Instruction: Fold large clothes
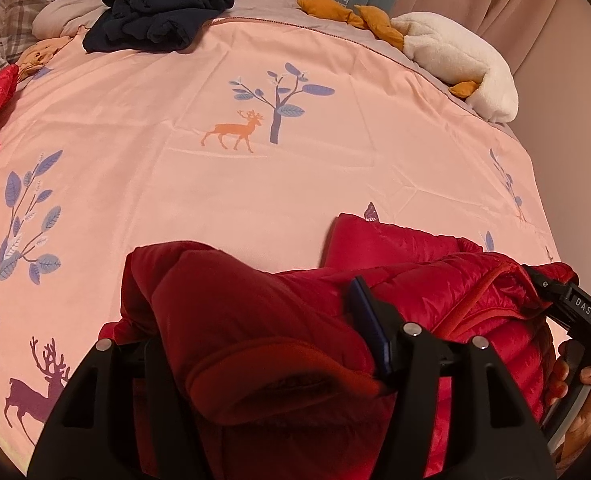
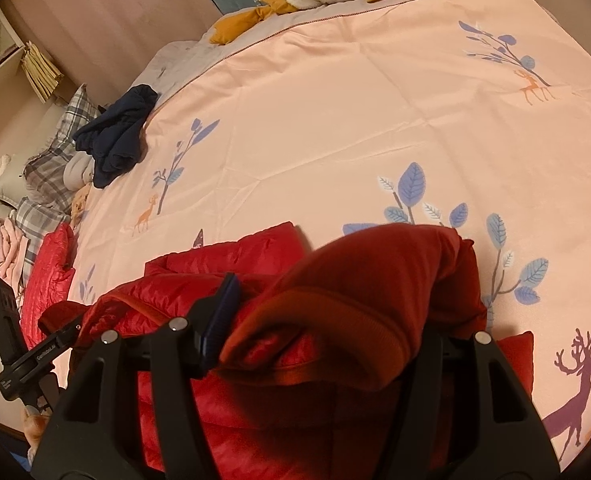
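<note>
Two grippers are working on one red puffer jacket (image 1: 415, 280), which is lying bunched at the near edge of the pink deer-print bedspread (image 1: 255, 184). I am seeing my left gripper (image 1: 255, 344) standing about half open, with a red sleeve (image 1: 231, 312) filling the gap between its fingers. My right gripper (image 2: 335, 320) is standing likewise, half open around the other sleeve (image 2: 367, 280). A navy garment (image 1: 159, 8) is lying well apart, far across the bed.

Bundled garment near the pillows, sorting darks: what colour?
Navy blue garment, clearest in the left wrist view.
</note>
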Demonstrator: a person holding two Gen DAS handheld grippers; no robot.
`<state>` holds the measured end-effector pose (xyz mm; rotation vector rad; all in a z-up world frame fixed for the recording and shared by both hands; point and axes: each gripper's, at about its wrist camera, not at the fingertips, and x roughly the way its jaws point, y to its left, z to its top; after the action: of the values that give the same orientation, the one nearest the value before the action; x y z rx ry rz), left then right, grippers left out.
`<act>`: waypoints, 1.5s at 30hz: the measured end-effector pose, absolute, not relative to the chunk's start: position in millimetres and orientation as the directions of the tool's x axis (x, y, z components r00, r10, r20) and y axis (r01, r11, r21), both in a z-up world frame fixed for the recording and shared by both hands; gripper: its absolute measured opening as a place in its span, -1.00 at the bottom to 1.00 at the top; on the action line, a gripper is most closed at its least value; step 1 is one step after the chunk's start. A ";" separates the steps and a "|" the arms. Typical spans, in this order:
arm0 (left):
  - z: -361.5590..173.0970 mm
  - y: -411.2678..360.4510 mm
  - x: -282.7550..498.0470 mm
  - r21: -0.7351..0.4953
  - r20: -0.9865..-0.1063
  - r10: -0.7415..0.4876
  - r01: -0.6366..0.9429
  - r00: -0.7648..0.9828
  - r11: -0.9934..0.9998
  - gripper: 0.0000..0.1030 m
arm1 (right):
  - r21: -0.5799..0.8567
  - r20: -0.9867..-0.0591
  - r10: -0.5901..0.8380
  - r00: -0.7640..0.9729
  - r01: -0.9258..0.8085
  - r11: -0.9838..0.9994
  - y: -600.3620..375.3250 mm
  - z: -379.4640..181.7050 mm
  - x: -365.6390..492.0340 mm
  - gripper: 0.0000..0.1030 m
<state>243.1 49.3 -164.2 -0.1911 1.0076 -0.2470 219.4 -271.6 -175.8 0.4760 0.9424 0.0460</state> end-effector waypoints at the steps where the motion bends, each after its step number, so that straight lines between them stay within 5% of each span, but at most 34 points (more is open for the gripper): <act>1: -164.6 49.3 243.4 -0.272 -0.810 -0.292 0.115 0.509 0.955 0.20 | 0.413 -0.767 0.242 0.595 0.168 0.895 -271.9 -176.1 219.7 0.17; 45: -163.4 34.1 253.5 -0.227 -0.835 -0.230 0.067 0.499 0.972 0.31 | 0.482 -0.726 0.319 0.609 0.121 0.868 -280.9 -179.4 219.3 0.35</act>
<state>253.5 34.1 -163.4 -0.1731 1.0339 -0.1804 219.3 -280.9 -179.4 0.5263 0.9203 0.1207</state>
